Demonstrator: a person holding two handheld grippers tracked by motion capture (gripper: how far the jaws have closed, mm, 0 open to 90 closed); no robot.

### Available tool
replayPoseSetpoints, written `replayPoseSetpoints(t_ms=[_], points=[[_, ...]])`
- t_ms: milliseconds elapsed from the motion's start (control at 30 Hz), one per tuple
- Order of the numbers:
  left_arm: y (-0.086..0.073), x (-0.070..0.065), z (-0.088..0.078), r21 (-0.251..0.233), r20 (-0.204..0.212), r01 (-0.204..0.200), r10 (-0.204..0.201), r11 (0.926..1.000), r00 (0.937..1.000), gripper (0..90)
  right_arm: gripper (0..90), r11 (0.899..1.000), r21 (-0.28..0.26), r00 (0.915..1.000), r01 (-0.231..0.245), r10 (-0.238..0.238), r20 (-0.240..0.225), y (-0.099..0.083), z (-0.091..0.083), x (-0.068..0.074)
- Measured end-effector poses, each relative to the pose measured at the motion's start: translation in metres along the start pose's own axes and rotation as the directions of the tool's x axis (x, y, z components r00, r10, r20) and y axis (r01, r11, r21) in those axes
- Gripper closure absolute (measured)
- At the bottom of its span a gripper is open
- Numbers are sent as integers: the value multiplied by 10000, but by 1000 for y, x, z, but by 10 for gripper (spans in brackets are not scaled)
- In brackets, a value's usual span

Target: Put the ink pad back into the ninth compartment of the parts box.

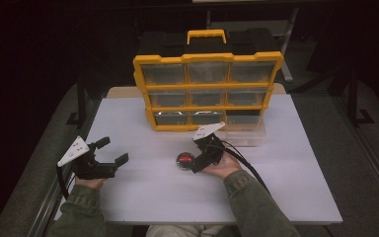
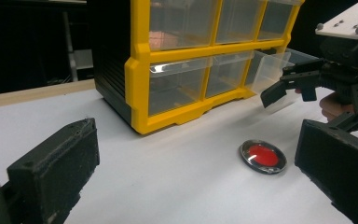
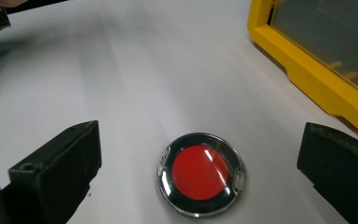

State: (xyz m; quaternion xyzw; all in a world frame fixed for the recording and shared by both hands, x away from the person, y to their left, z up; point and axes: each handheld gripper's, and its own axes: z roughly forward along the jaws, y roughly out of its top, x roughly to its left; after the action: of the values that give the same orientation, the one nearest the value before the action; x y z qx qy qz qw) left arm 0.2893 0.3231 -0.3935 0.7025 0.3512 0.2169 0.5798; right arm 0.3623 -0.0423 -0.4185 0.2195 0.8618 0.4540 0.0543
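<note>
Red round tin (image 1: pixel 184 159) w/ a clear lid and chrome rim lies flat on the white table (image 1: pixel 143 197), lid facing up. Being a disc, it has no long axis to speak of; can't tell any front or pointing direction. It sits in front of the yellow drawer organizer (image 1: pixel 207 89), nearer the person than the cabinet, clear of it.

Right gripper (image 1: pixel 195 160) is down at the tin, jaws spread wide. In the right gripper view the tin (image 3: pixel 200 173) lies between the two black jaws w/ gaps on both sides, not touched — gripper released, nothing held. Organizer's yellow frame (image 3: pixel 307 74) shows at the upper right corner there.

Left gripper (image 1: pixel 114 152) rests near the table's left edge, well apart from the tin, jaws also spread, holding nothing. In the left gripper view the tin (image 2: pixel 262 156) lies ahead and to the right, just inside the right jaw's line, w/ the right gripper (image 2: pixel 291 91) above and beyond it.

Organizer stands upright, 3 rows of clear drawers; bottom-right drawer (image 1: pixel 244 129) is pulled out toward the person, close behind the right gripper. Same drawer (image 2: pixel 279 70) juts out in the left gripper view.
</note>
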Motion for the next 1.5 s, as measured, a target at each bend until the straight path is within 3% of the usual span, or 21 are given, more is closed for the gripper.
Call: replayPoseSetpoints(t_ms=[533, 933, 1100, 1233, 1500], points=[[0, 1, 1, -28, -5, 33, -33, 10000, 10000, 0, 0, 9967, 809, 10000, 49, -44, -70, 2, 19, -3], [-1, 0, 3, 66, 49, 15, -15, 10000, 10000, 0, 0, 9874, 1581, 10000, -29, 24, 34, -1, 30, -7], [-1, 0, 4, 124, 79, 6, -7, 9999, 10000, 0, 33, 9821, 1884, 10000, -62, 64, -1, -4, 33, -8], [-2, 0, 4, 123, 108, 21, -22, 9999, 9999, 0, 131, 9806, 1960, 9999, 63, -31, -168, -5, 35, -6], [-2, 0, 5, 152, 132, 18, -20, 9999, 9999, 0, 154, 9790, 2016, 9996, 290, -293, -14, -5, 37, -5]])
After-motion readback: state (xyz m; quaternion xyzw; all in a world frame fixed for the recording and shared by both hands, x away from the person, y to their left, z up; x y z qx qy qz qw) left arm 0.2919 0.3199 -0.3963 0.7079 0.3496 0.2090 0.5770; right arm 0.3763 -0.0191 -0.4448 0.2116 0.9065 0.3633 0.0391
